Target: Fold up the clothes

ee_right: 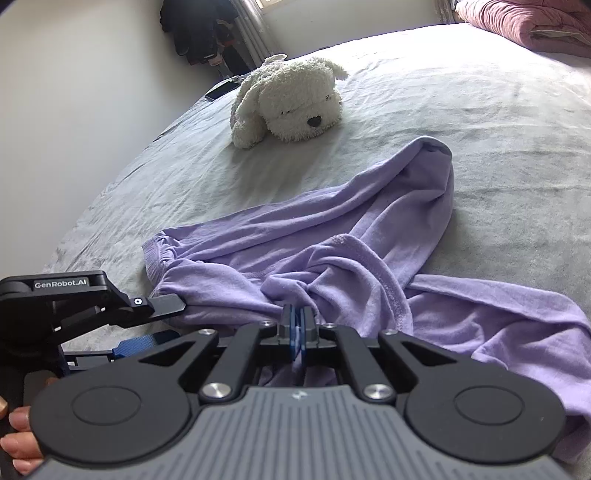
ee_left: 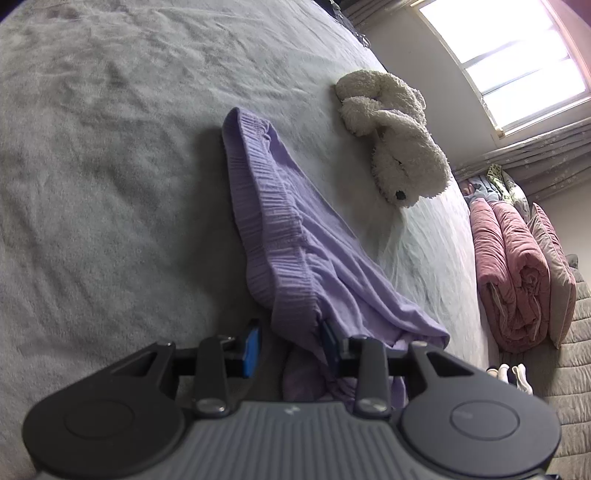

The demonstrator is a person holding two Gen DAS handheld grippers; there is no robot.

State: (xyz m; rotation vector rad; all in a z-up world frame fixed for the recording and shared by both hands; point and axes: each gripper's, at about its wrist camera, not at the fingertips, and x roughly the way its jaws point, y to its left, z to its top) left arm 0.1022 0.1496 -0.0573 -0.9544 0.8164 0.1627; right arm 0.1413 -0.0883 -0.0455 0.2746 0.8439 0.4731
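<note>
A lilac garment (ee_left: 280,206) with a ribbed elastic waistband lies crumpled on the grey bed (ee_left: 110,147). In the left wrist view my left gripper (ee_left: 291,332) stands open at the waistband's near end. The cloth rests against its right pad (ee_left: 330,341), and a gap shows beside its left pad. The right wrist view shows the same garment (ee_right: 332,229) spread across the bed (ee_right: 480,110). There my right gripper (ee_right: 298,314) has its blue pads almost together, pinching a bunched fold. My left gripper (ee_right: 177,319) enters from the left, its upper finger touching the garment's edge.
A white plush dog (ee_left: 399,136) (ee_right: 291,99) lies on the bed beyond the garment. A rolled pink quilt (ee_left: 513,280) (ee_right: 524,22) sits at the bed's far side. A phone (ee_right: 221,89) lies near the wall edge. A person's hand (ee_right: 18,443) holds the left gripper.
</note>
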